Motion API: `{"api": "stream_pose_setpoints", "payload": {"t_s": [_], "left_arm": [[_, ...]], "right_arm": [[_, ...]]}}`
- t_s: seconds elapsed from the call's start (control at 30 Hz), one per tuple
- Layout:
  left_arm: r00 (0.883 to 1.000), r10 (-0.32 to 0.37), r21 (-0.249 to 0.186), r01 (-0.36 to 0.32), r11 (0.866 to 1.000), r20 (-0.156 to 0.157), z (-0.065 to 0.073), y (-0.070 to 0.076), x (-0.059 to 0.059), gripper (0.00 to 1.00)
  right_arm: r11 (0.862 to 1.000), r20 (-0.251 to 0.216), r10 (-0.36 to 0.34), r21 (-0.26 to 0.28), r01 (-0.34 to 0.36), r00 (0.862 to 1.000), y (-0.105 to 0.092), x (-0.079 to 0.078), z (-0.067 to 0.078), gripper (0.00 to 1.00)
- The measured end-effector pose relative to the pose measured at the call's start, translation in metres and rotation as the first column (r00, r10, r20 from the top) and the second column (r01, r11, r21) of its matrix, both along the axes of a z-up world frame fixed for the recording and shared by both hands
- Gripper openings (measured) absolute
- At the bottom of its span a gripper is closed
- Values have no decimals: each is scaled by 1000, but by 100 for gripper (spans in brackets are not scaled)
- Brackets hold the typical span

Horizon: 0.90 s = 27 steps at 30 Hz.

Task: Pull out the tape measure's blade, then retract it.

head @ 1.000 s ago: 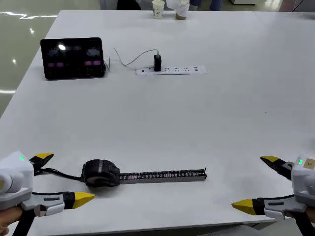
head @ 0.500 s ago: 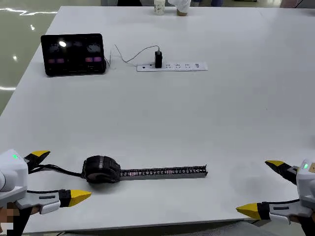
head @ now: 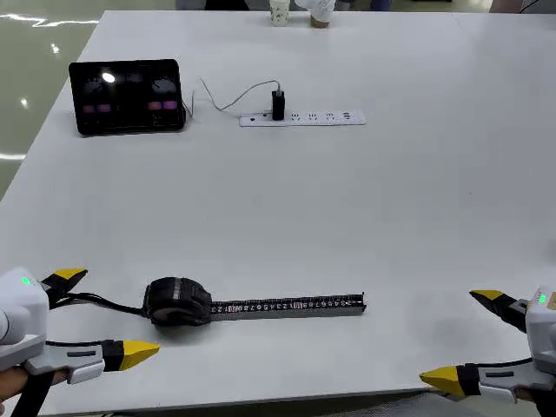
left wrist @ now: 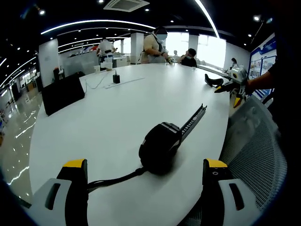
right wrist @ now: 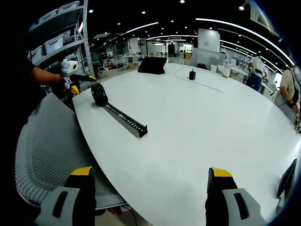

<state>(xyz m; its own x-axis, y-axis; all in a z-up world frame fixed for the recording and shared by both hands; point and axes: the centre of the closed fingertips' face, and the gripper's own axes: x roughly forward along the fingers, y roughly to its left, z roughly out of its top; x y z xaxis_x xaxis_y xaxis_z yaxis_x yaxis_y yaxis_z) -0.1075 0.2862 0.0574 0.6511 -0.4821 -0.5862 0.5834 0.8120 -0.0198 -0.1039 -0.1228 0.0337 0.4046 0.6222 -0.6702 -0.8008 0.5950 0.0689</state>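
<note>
Both spread — left gripper (head: 119, 312), right gripper (head: 448, 336); tape measure (head: 178, 301) blade (head: 287, 306) out, numerals illegible.

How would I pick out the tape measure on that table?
Look at the near edge of the white table, toward the left. The tape measure is the rounded black case lying there, just ahead of the left hand-held gripper. Nothing else has a long numbered strip sticking out sideways.

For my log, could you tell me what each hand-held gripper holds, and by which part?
Nothing: the left hand-held gripper and the right hand-held gripper are open; the tape measure lies free.
</note>
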Motion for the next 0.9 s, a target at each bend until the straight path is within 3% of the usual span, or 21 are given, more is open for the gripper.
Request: {"api": "stream_pose_setpoints", "payload": {"t_s": [0.07, 0.2, 0.3, 0.4, 0.5, 0.6, 0.7, 0.8, 0.9], "left_arm": [[1000, 15, -11, -15, 1000, -3, 2, -2, 2, 99], [1000, 22, -17, -22, 1000, -7, 5, -9, 3, 99], [999, 25, 1, -25, 1000, -33, 2, -15, 1, 99], [997, 45, -20, -46, 999, -61, 0, -22, 0, 99], [997, 60, -10, -60, 998, -45, 1, -29, 4, 99], [997, 71, -3, -71, 997, -32, 2, -37, 9, 99], [996, 84, -30, -84, 996, 2, 8, -45, 14, 99], [996, 94, 11, -94, 995, 2, 2, -46, 18, 99], [993, 117, 15, -117, 993, 10, 2, -48, 20, 99]], "right_arm": [[1000, 17, 14, -1, -14, 1000, 2, 1, 2, 99], [1000, 6, 11, 0, -11, 1000, 3, 5, 4, 99], [1000, 7, 20, 4, -20, 1000, 7, 6, 8, 99], [998, 15, 57, -15, -56, 998, 11, 7, 10, 99], [994, 33, 105, -24, -104, 994, 16, 8, 11, 99], [990, 16, 129, -53, -128, 991, 18, 11, 6, 99], [985, 18, 154, -76, -152, 988, 21, 14, 4, 99], [983, 13, 168, -76, -167, 986, 24, 17, 6, 99], [977, 11, 196, -90, -195, 980, 28, 20, 7, 99]]}}
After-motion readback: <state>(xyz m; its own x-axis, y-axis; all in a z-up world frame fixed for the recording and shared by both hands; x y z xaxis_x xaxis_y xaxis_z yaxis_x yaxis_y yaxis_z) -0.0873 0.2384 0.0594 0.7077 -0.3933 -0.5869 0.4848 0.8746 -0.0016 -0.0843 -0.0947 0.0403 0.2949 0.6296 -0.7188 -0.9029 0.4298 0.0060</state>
